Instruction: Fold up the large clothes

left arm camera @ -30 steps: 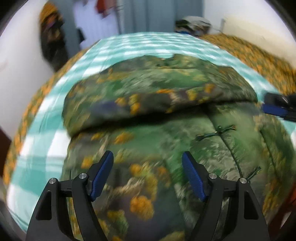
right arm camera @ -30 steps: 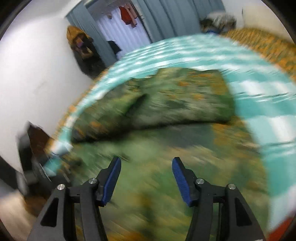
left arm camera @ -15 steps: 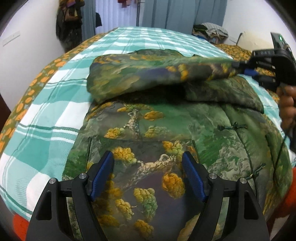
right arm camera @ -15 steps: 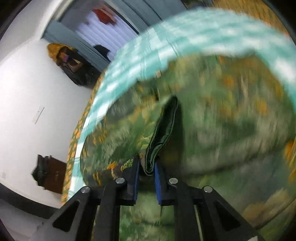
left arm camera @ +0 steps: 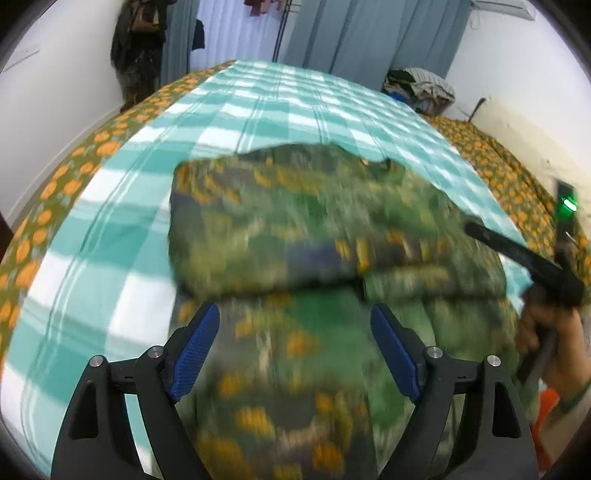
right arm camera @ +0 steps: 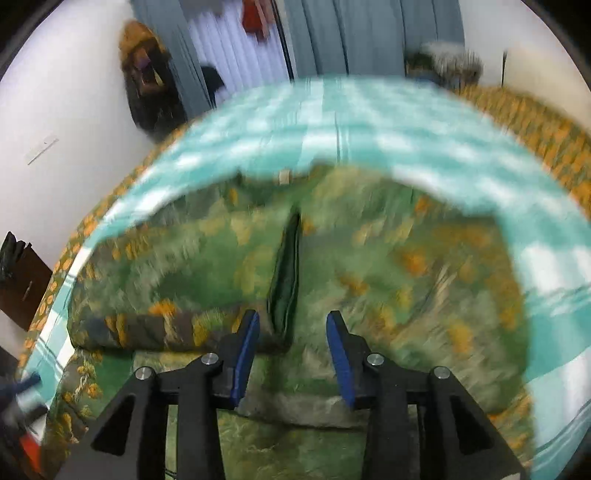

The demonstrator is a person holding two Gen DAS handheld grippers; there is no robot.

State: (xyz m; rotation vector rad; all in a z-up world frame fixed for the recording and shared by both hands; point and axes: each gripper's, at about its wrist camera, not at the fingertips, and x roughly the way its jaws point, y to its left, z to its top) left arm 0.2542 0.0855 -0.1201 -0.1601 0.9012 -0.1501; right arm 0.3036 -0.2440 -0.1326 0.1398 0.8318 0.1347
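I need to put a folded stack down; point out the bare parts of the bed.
Free: the teal checked sheet beyond the green printed garment, toward the curtains, and the strip on its left by the orange-flowered border. Crowded: the near end, under the garment, left gripper and right gripper.

The large padded garment (left arm camera: 303, 221) lying across the near end of the bed is printed in mottled greens with scattered orange-yellow clusters and a dark blue-grey patch, and its lining shows plain dark green at the slit (right arm camera: 286, 280). Under it the bed's cotton sheet (left arm camera: 258, 103) is checked in teal and white with thin darker stripes, while the coverlet (left arm camera: 92, 147) along both side edges is olive-brown with orange flower blobs. Both grippers are black with ribbed blue pads (left arm camera: 194, 354), and behind the far edge hang grey-blue curtains (left arm camera: 369, 33) against white walls.
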